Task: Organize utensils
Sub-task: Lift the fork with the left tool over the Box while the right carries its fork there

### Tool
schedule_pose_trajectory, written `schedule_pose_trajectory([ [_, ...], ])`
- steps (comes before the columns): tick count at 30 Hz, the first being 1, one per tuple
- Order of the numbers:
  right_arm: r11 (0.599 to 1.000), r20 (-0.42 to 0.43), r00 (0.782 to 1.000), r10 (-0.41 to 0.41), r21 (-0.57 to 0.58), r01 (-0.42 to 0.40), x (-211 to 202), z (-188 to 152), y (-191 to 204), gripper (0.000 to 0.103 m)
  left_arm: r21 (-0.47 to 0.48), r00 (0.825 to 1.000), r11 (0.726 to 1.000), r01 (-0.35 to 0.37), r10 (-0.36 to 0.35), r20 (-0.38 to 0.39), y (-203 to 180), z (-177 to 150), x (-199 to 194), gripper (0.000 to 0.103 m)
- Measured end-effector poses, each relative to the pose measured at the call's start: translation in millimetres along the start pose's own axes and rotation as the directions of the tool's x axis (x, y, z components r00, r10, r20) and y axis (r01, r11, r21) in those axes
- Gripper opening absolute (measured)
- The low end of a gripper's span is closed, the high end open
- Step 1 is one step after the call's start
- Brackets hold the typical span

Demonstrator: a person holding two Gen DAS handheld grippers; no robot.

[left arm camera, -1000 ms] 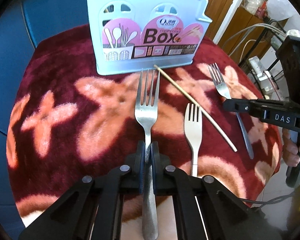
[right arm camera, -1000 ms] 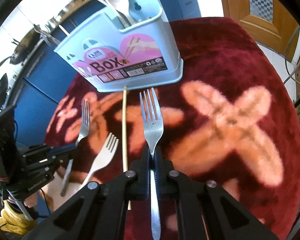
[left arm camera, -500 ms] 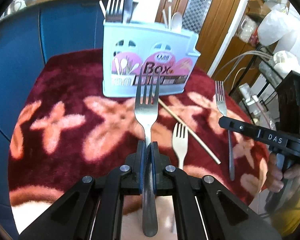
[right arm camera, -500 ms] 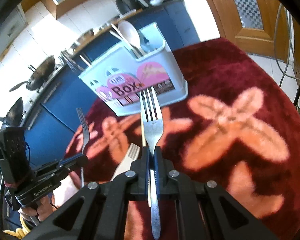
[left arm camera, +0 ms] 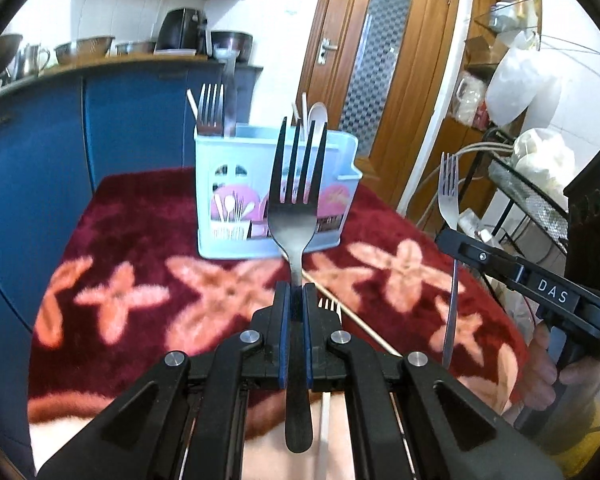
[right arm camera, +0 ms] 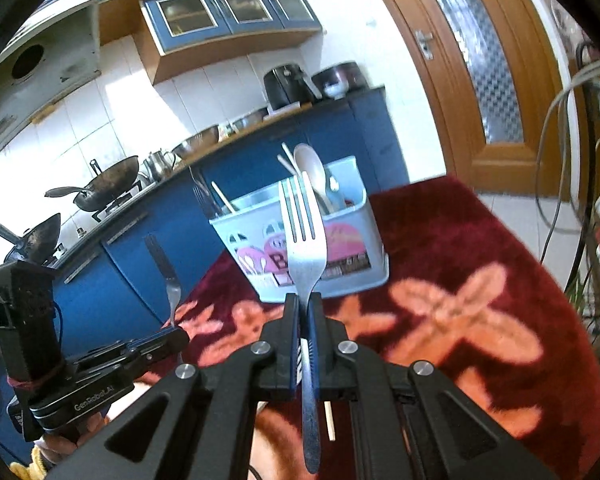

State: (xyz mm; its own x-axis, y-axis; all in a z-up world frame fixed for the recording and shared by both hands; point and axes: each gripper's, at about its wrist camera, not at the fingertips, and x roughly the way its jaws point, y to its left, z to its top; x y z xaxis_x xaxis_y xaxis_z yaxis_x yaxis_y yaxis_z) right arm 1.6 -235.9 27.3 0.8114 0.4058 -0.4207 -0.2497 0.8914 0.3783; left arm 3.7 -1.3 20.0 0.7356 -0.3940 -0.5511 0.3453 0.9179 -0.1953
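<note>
Each claw, left [left arm camera: 295,300] and right [right arm camera: 304,312], clenches a slim steel fork above plush red cloth [left arm camera: 140,220]

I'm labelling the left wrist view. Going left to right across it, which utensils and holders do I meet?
Fork standing in the box → light blue utensil box → fork in the left gripper → fork in the right gripper → right gripper.

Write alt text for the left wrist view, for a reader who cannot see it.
The left hand-held gripper is shut on a metal fork, tines up, in front of a light blue utensil box on a red flowered cloth. At right, the right hand-held gripper holds a second fork; a wooden chopstick lies on the cloth.
</note>
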Motion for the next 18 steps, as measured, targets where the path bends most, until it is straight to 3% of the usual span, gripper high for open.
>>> schedule_pose_trajectory([
  [18,0.999,0.039,0.999,-0.011,-0.040,0.012,21.4,31.4,0.8,0.006,-0.027,0.991,1.000,-0.008,0.012,0.132,2.1,55.8,7.3,0.004],
])
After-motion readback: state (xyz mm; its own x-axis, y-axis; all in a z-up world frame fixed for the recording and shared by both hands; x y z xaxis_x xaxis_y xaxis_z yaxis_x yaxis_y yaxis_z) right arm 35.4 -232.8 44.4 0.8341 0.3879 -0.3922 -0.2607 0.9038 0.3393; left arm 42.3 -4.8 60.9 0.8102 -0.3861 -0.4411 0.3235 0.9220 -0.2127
